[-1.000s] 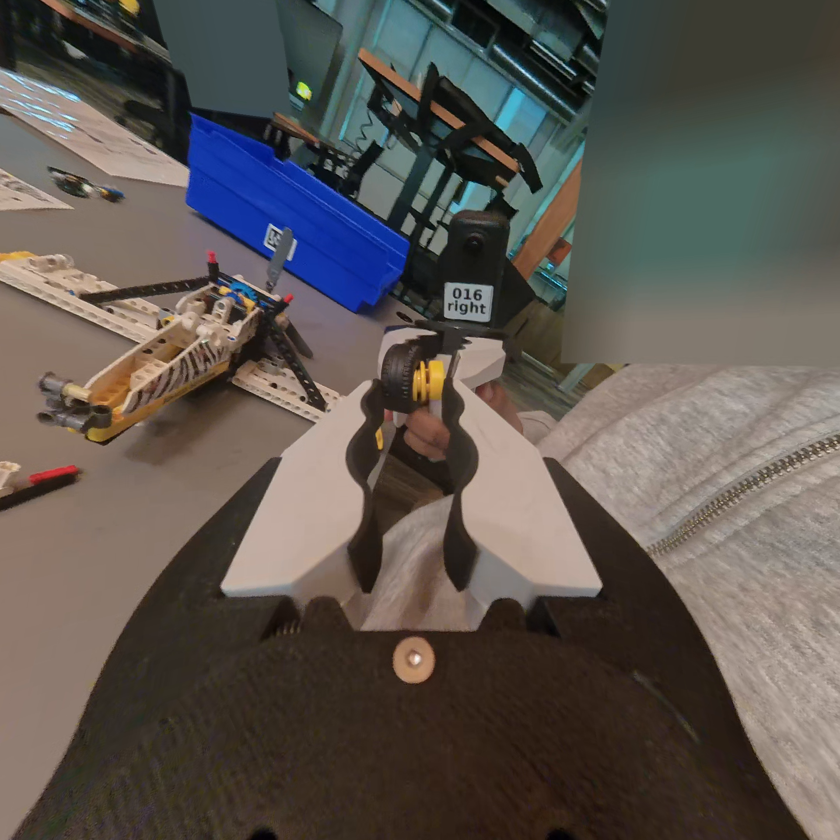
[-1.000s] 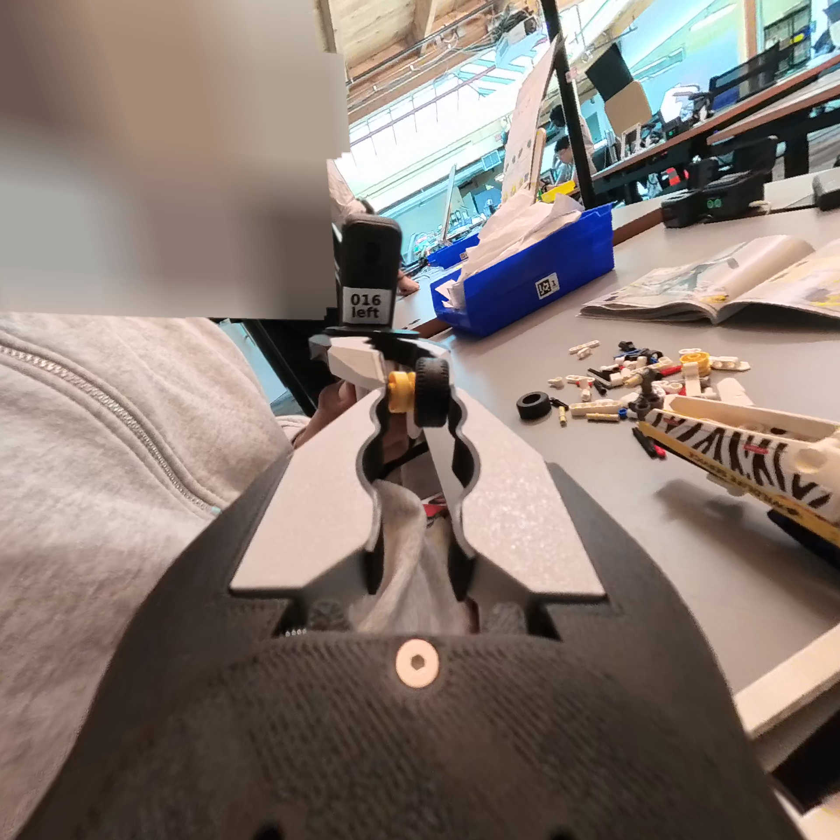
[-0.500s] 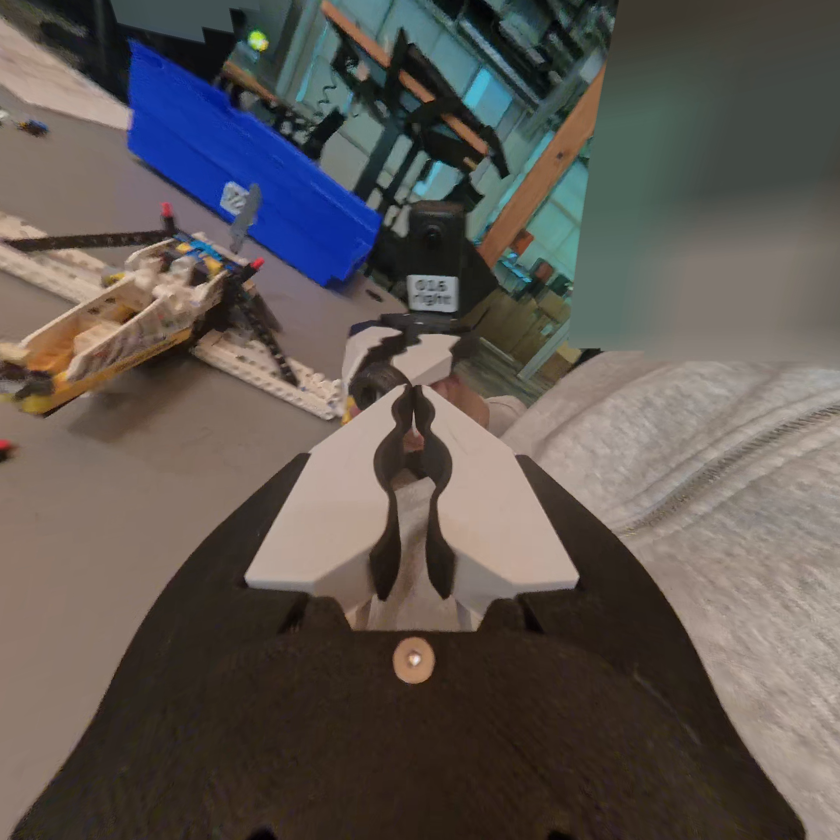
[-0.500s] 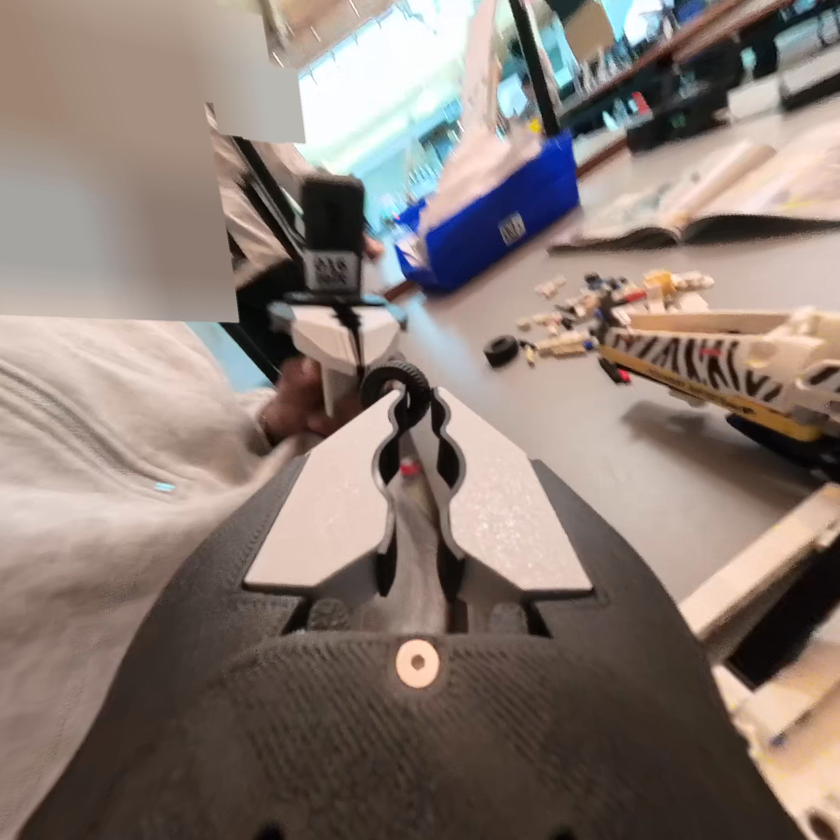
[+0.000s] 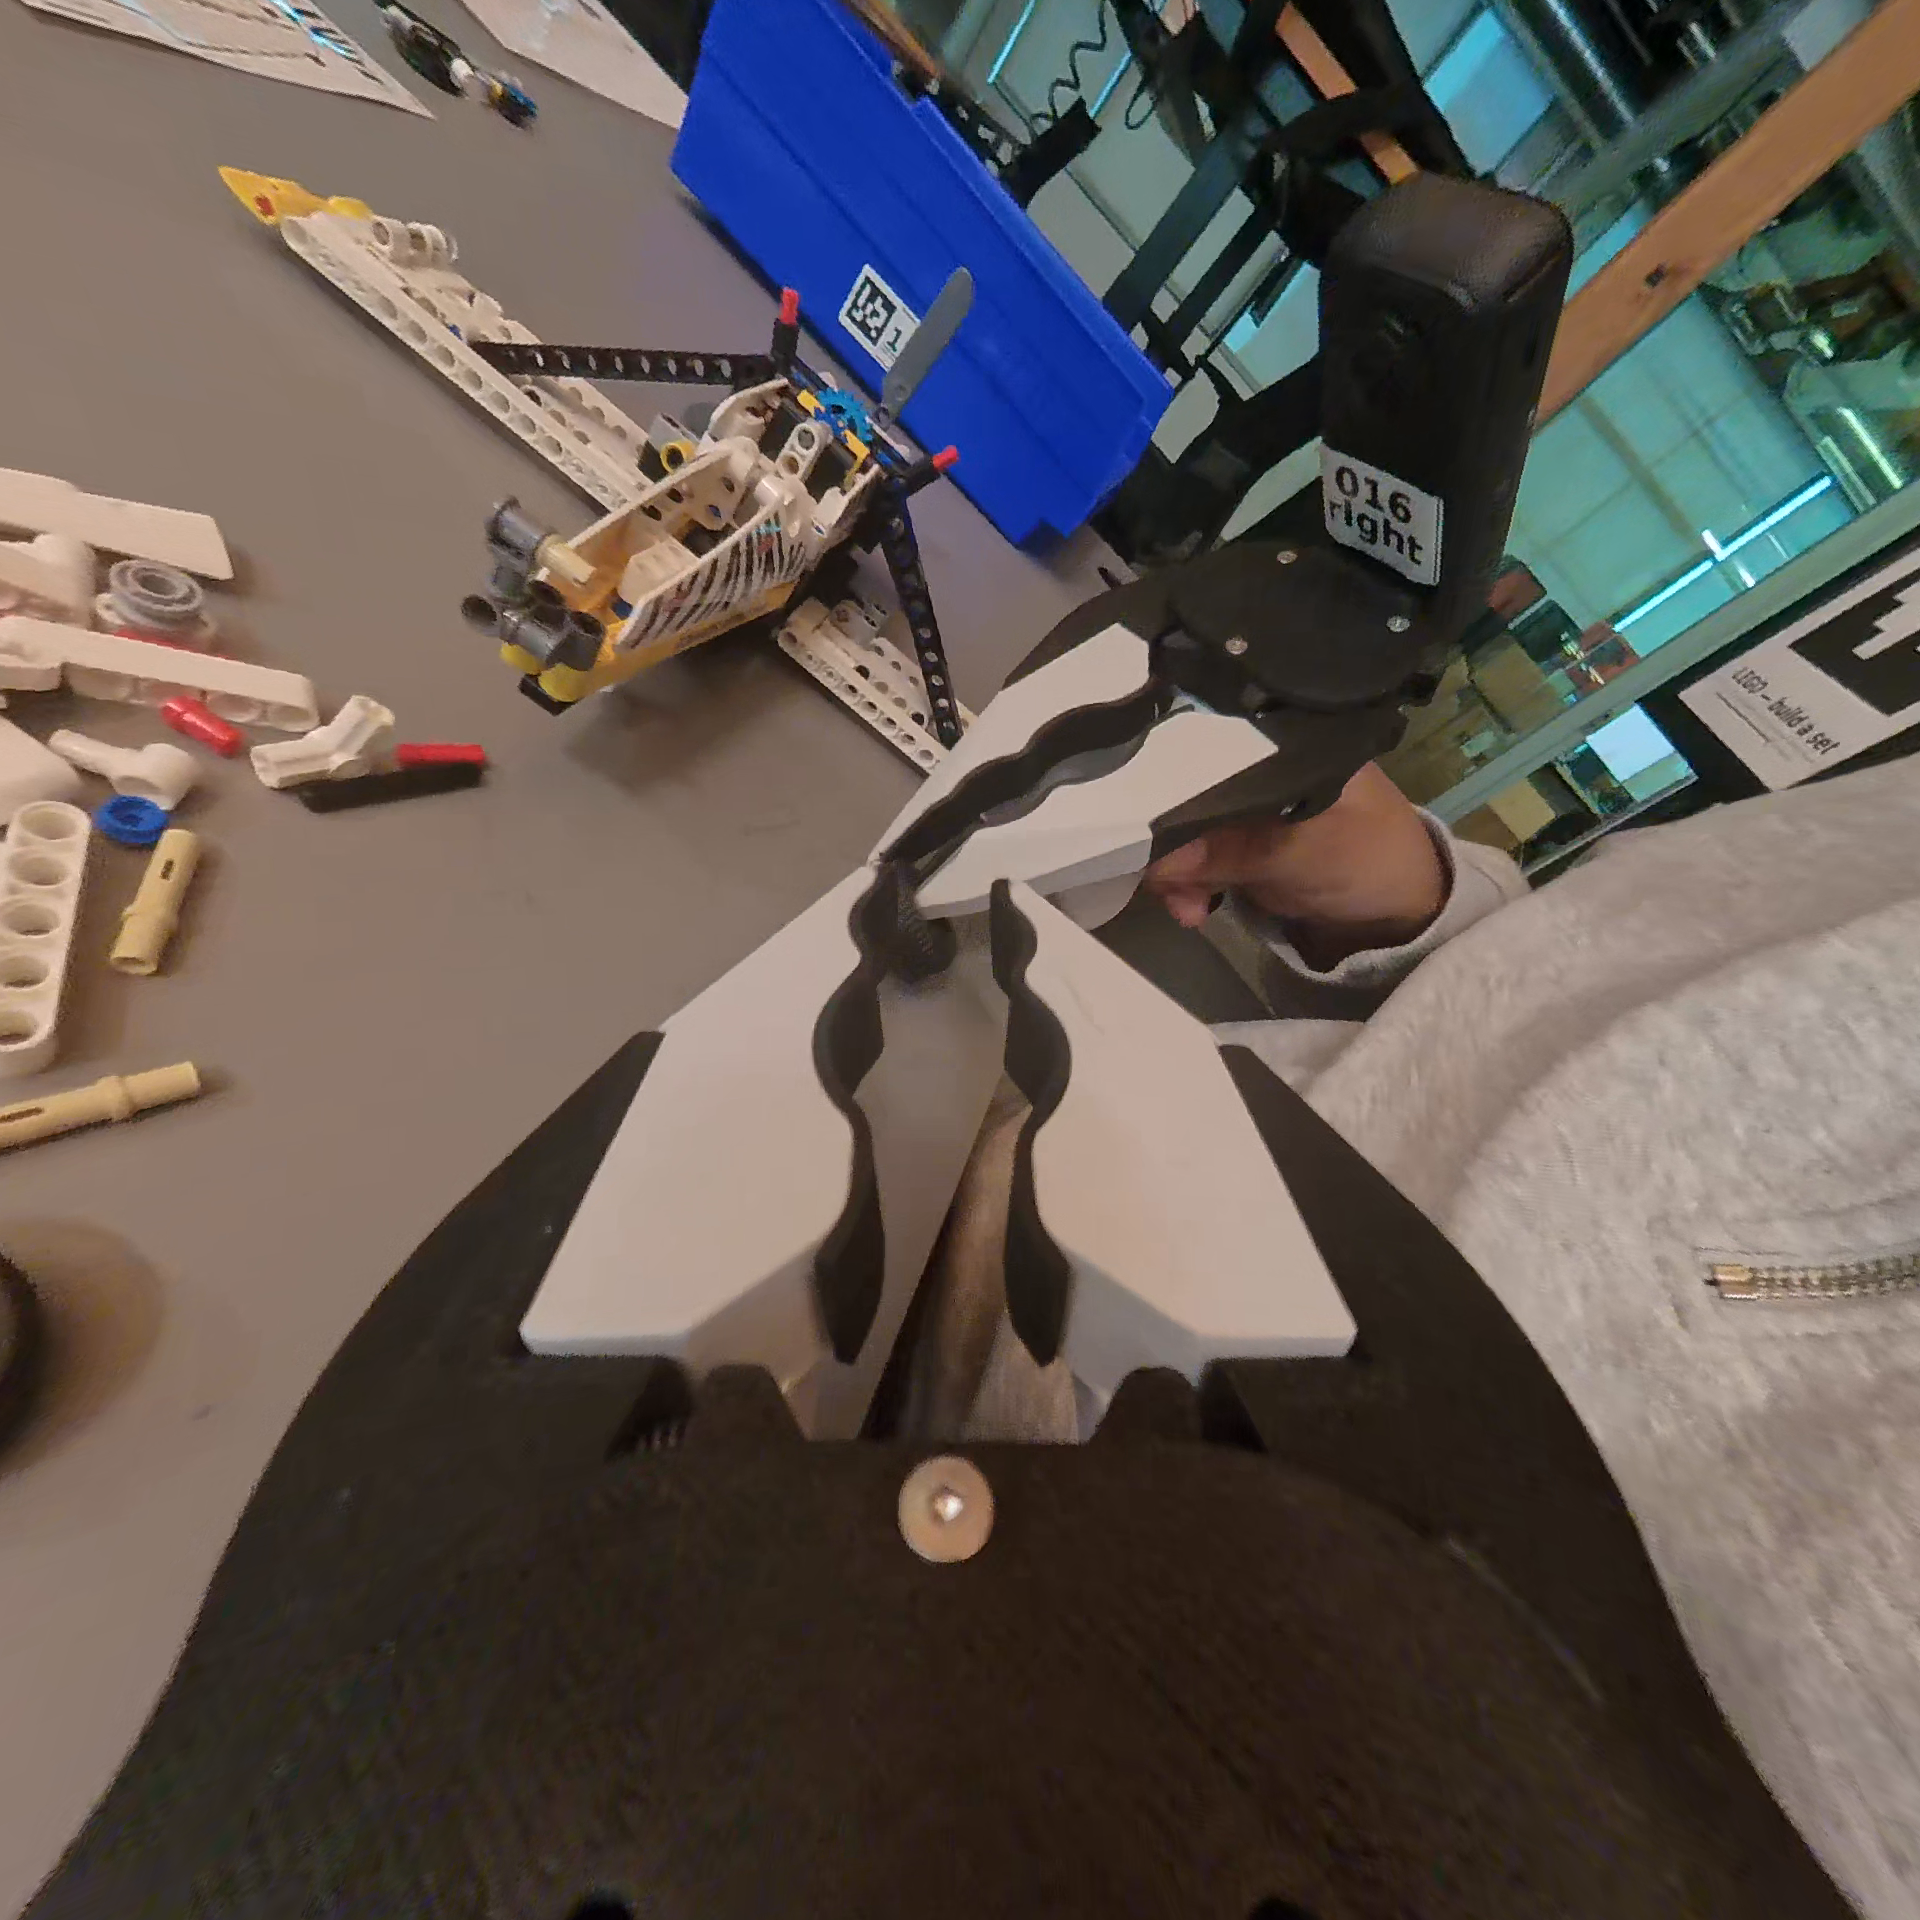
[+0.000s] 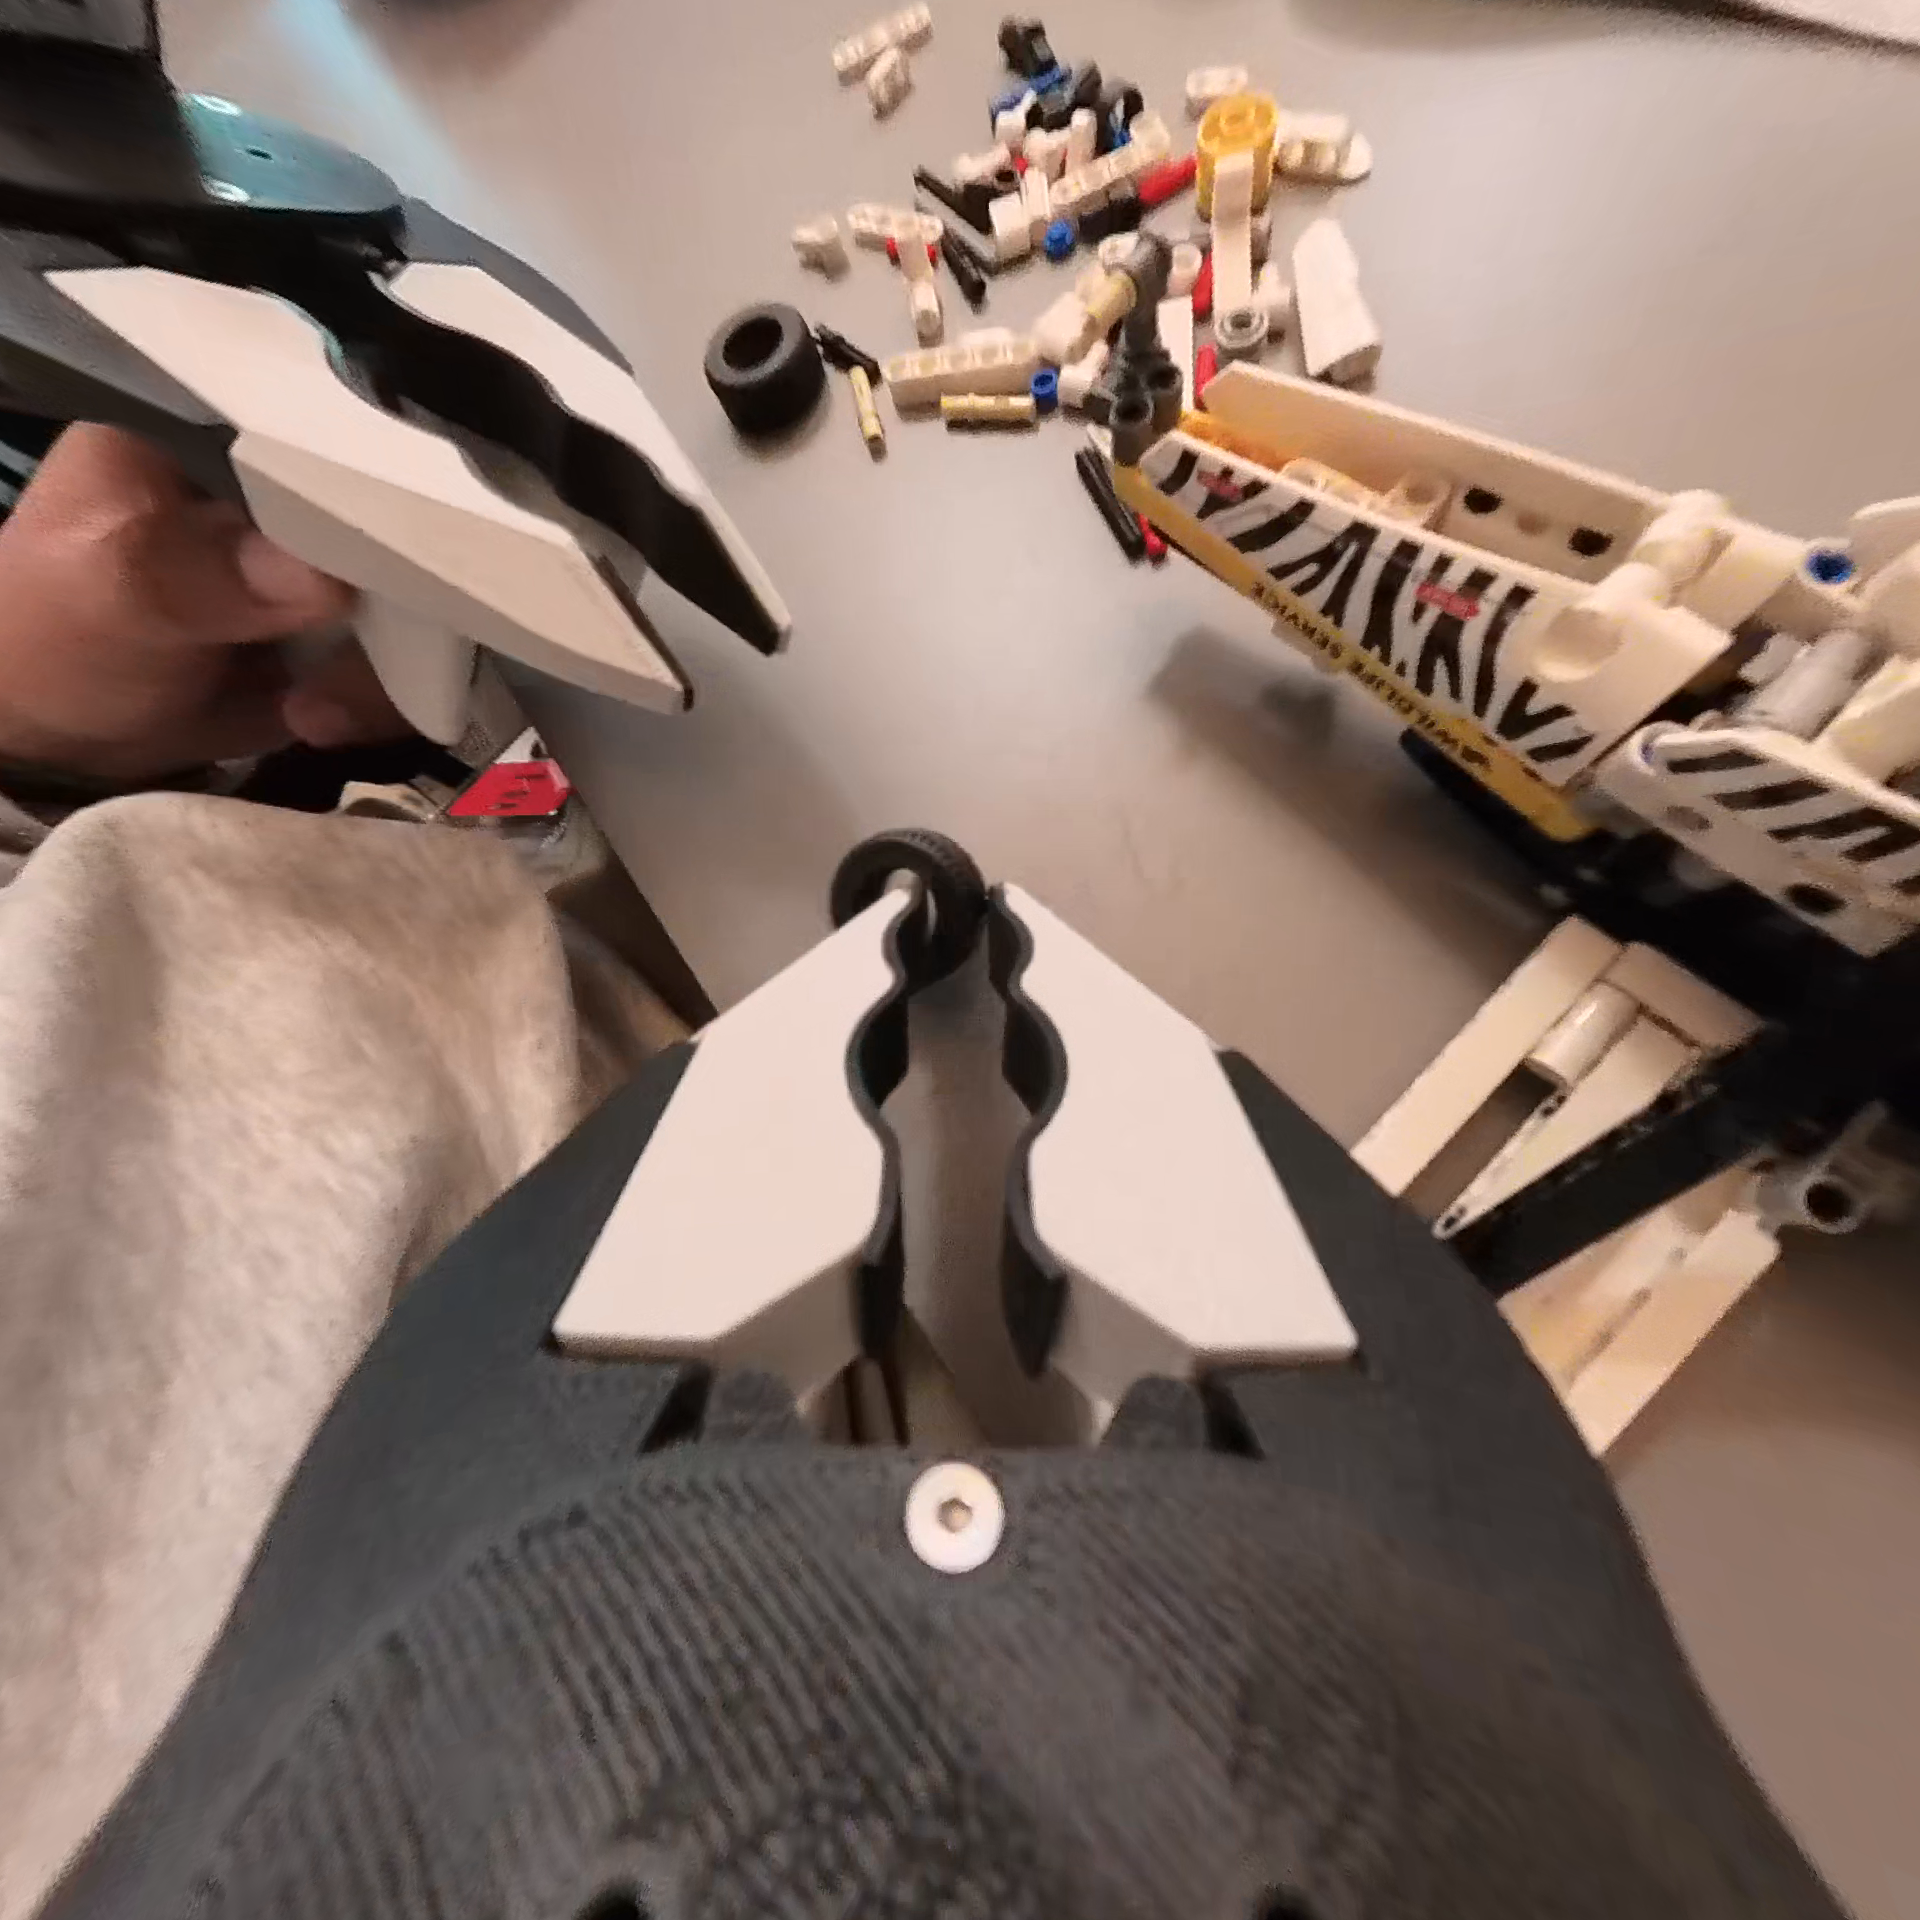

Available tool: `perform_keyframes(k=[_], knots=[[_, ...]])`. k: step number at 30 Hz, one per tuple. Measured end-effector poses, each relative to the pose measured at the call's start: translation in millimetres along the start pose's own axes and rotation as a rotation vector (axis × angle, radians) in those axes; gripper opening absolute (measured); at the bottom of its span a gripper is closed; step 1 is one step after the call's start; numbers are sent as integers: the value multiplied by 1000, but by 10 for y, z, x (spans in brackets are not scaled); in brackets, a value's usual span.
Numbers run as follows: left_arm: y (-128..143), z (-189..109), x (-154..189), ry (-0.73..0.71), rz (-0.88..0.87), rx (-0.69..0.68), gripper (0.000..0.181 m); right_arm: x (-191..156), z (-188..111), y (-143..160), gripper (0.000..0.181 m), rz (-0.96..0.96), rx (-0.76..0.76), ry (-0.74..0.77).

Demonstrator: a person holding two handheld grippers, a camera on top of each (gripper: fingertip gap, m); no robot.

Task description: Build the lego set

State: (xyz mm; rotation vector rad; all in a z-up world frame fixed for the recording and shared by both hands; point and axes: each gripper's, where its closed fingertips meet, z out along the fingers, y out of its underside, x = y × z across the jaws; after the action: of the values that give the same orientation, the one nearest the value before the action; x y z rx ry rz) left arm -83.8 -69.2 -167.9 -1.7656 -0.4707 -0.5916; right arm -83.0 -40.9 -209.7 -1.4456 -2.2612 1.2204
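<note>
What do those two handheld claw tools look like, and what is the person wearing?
Both the left gripper and right gripper have pale grey wedge-shaped fingers lined with wavy black pads, on textured black bodies with a round screw. The person wears a light grey zip-up sweatshirt.

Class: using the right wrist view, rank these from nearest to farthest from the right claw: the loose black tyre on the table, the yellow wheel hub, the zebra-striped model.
1. The zebra-striped model, to the right of the right claw.
2. The loose black tyre, ahead and slightly left.
3. The yellow wheel hub, far ahead on the right, in the pile of loose pieces.
</note>
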Motion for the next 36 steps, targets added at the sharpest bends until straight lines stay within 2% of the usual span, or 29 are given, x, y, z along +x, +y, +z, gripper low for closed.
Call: perform_keyframes(k=[2,5,6,7,9,11,14,19,22,23,24,27,30,33,36], knots=[[39,14,21,-5,12,-14,16,-19,-55,-2,28,3,3,6],[66,-11,56,-10,29,-10,18,-36,-323,-31,30,-67,61,70],[71,-27,59,-14,36,-4,18,-21,-417,15,22,-114,56,114],[75,-43,58,-19,41,3,18,-18,-499,98,5,-184,33,159],[85,-68,49,-28,45,18,19,-71,-581,310,0,-355,-15,227],[92,-83,69,-19,34,31,20,-219,-523,613,1,-437,-98,195],[105,-93,123,-11,35,42,21,-369,-326,963,8,-335,-160,99],[154,-90,212,-9,55,26,21,-276,-114,1175,26,-272,-194,107],[181,-77,268,-1,71,7,22,-320,-48,1303,25,-241,-245,78],[197,-68,282,4,81,0,22,-321,-42,1346,15,-235,-261,78],[221,-56,308,20,94,-4,23,-320,-52,1349,14,-234,-255,86],[322,-11,498,135,146,-4,33,-422,-203,1019,14,-217,-46,73],[386,45,651,188,213,10,38,-567,-538,392,13,-73,320,-15],[357,82,731,137,359,40,42,-615,-825,-115,12,203,599,-204],[202,73,765,33,491,134,52,-711,-807,-366,11,397,718,-374]])
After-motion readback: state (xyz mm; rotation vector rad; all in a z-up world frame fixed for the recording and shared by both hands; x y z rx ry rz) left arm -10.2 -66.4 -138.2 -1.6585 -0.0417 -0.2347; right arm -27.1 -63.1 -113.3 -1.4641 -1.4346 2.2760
